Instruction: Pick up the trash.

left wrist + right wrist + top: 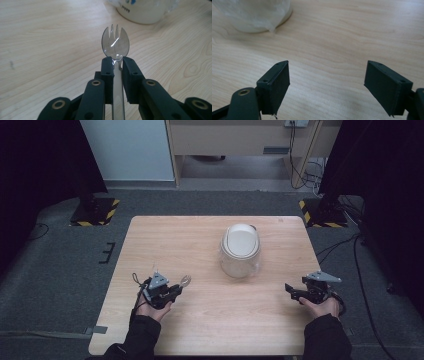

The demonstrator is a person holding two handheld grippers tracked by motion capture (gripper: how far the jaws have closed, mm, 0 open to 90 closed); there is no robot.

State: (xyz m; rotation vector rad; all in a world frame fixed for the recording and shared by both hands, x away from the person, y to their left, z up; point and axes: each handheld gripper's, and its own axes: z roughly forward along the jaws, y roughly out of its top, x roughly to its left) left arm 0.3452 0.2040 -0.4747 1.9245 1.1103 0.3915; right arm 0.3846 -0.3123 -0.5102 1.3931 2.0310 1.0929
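Clamped in the left gripper (115,61) is a clear plastic spork (115,45), its handle pinched between the two black jaws and its tined bowl sticking out past their tips. From the high view that left gripper (176,289) sits near the left edge of the wooden table (165,235), towards the near side, with the spork (185,280) pointing towards the middle. Over by the right edge, the right gripper (289,289) rests low on the table with its jaws spread wide and nothing between them, as the right gripper view (327,87) shows. A white cup wrapped in clear plastic (240,250) stands near the table's centre, closer to the far edge, well apart from both grippers.
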